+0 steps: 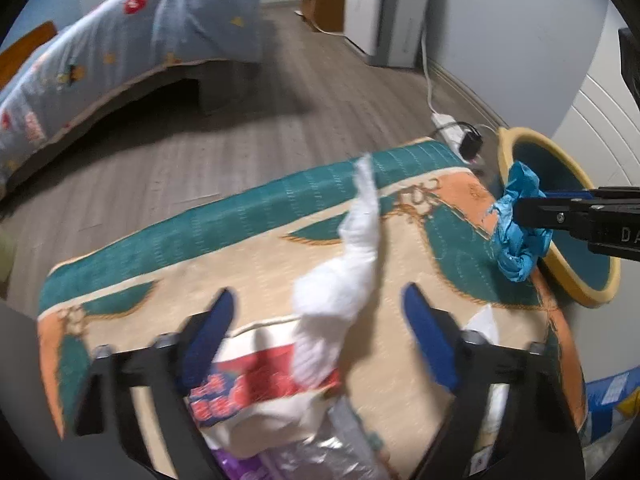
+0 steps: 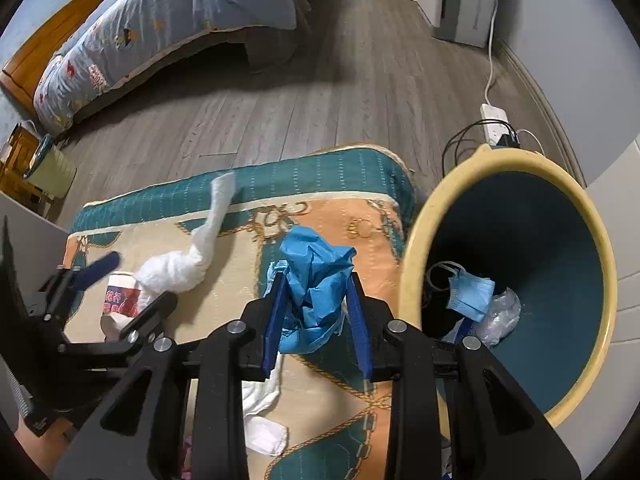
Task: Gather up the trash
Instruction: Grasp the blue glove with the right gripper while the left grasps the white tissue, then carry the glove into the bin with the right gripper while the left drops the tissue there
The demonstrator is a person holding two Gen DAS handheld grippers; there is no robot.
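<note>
My right gripper (image 2: 316, 294) is shut on a crumpled blue wad of trash (image 2: 320, 256), held above the rug just left of the bin. The bin (image 2: 412, 264) has a yellow rim and a teal inside, with a blue face mask (image 2: 470, 290) and clear plastic in it. In the left wrist view the same blue wad (image 1: 516, 220) hangs by the bin's rim (image 1: 504, 148). My left gripper (image 1: 320, 304) stands open over a twisted white tissue (image 1: 348, 276) and a printed paper cup (image 1: 256, 380); its pads do not touch the tissue. From the right wrist view, the left gripper (image 2: 126, 286) straddles that cup (image 2: 120, 296).
The trash lies on a teal, cream and orange rug (image 1: 160, 240) on grey wood floor. Clear and purple wrappers (image 1: 304, 452) and a white cloth (image 2: 260, 420) lie near its close edge. A power strip with cables (image 2: 496, 120) sits behind the bin. A bed (image 1: 140, 40) stands far left.
</note>
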